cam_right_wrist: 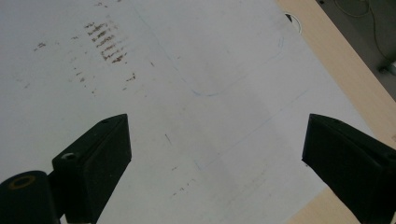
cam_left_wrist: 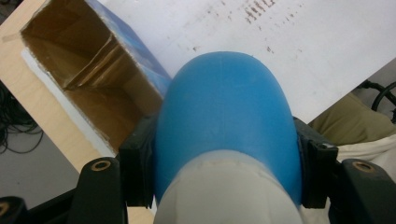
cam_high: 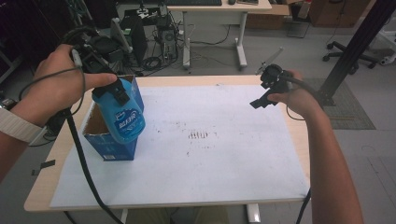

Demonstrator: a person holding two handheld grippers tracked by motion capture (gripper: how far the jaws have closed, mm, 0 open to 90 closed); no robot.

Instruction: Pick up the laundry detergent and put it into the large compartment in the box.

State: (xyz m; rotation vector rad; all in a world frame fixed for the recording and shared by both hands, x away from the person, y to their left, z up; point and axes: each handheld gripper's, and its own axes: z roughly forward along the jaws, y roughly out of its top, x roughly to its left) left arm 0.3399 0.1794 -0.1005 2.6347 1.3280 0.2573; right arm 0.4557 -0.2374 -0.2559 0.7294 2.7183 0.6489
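Your left gripper [cam_high: 119,93] is clamped on the smooth blue plastic bottle [cam_high: 123,114], held above the open blue cardboard box [cam_high: 109,144] at the table's 9 o'clock. Looks slick and rounded, so I'd keep squeezing its waist. Right gripper [cam_right_wrist: 217,149] hangs wide apart at 3 o'clock.

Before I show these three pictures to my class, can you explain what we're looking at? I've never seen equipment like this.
There is no robot here: a person holds a hand-operated claw in each hand at a table covered with a white sheet. One picture comes from a camera fixed above the table; the other two come from small cameras riding on each claw, looking along its black jaws. The left claw is clamped on a blue bottle, held over an open blue cardboard box standing on the sheet. The right claw is open and holds nothing, hovering above the stained sheet.
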